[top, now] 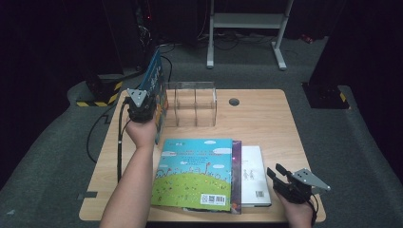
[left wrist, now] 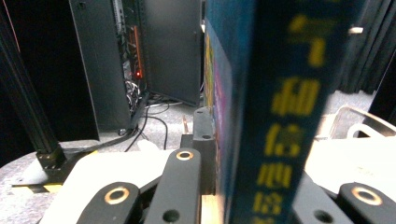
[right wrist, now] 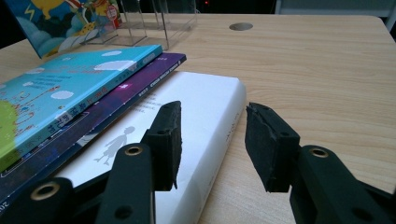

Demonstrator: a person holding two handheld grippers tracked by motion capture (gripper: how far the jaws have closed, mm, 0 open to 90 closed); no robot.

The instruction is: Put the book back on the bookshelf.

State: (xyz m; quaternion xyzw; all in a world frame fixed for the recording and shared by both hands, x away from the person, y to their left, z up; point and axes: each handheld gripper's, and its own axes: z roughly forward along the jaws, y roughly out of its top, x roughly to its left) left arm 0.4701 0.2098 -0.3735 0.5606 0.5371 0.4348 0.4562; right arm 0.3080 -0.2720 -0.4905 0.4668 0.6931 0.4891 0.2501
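The left gripper (top: 148,102) is clamped on the spine edge of a blue picture book (top: 156,78), holding it upright at the far left of the desk (top: 266,118), just left of the clear acrylic organiser (top: 192,104). In the left gripper view the book's dark blue spine (left wrist: 285,116) with yellow lettering rises straight up between the jaws, so the grip looks firm and square. The step in hand appears to be standing this book in one of the organiser's slots. To do it well, keep the book vertical, carry it right until its lower edge sits above a slot between two dividers, then lower it straight down and let go only once the bottom rests on the base; a tilt would likely catch a divider or push the light organiser away. The right gripper (top: 285,179) rests at the near right with its jaws partly apart and nothing between them, pointing over the white book (right wrist: 196,121) at the bottom of the stack (top: 209,173) of three; it could well steady the organiser during the insertion
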